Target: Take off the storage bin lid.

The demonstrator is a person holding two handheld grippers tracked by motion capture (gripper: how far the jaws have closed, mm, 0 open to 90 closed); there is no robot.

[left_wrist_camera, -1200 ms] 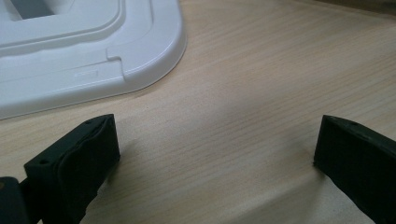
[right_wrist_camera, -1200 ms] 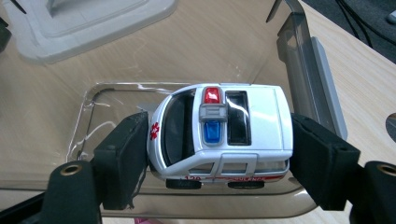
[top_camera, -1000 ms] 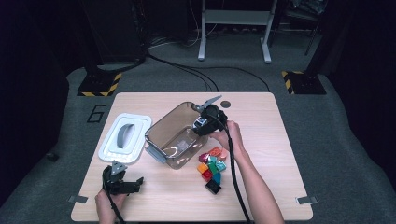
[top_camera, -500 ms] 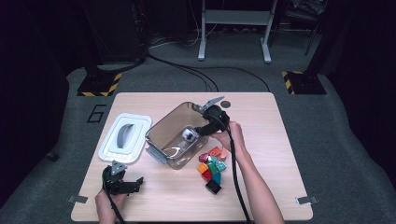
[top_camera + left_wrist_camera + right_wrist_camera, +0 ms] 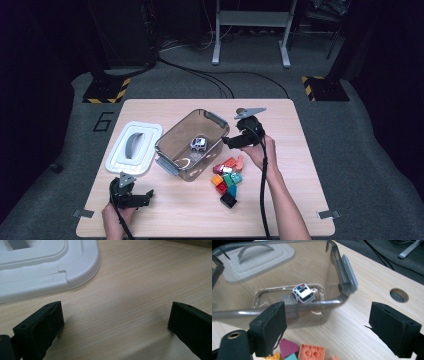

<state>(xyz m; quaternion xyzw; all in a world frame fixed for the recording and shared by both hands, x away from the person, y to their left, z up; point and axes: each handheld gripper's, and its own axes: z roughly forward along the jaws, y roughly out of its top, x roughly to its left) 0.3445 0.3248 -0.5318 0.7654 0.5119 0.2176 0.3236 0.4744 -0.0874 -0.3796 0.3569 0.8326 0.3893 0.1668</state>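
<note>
A clear smoky plastic bin stands at the table's middle with a small white toy car lying inside it. My right gripper hovers open just outside the bin's right rim, with nothing between its jaws. A pile of coloured toy bricks lies just below it. My left gripper rests open near the front left edge, over bare wood beside the white lid.
A round cable hole is cut in the tabletop beyond the bin. A black brick lies at the near end of the pile. The floor around the wooden table carries cables and striped stands.
The toy car now lies inside the bin, and the right gripper has pulled back from over the bin to its right rim. The left gripper has stayed put.
</note>
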